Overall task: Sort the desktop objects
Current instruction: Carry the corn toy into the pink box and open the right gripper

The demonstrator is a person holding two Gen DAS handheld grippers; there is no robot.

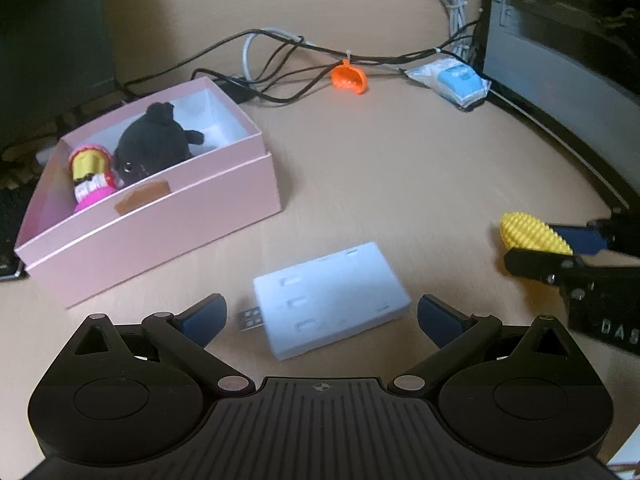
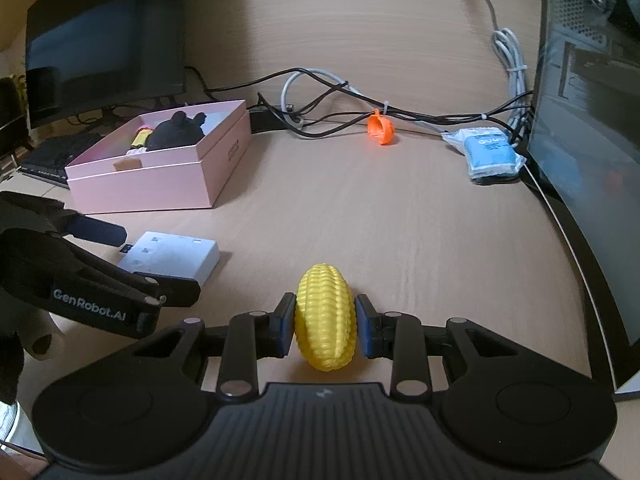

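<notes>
Right tongs (image 2: 325,322) clenched on the yellow toy corn (image 2: 325,320), lifted over the tabletop (image 2: 400,220) — left tongs (image 1: 322,316) released, fingers spread either side of the white USB hub (image 1: 332,304) lying on the tabletop beside the pink box (image 1: 160,216). Orange toy (image 2: 381,130) and blue packet (image 2: 490,154) near the cables (image 2: 340,100) at the far edge.

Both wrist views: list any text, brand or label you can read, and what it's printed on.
"GenRobot.AI": on the side of the left gripper, right wrist view.
"DAS", cut off at the frame edge: on the right gripper body, left wrist view.
Print on the end of the pink box: too small to read.
Print on the blue-and-white packet: blurred, unreadable.
</notes>
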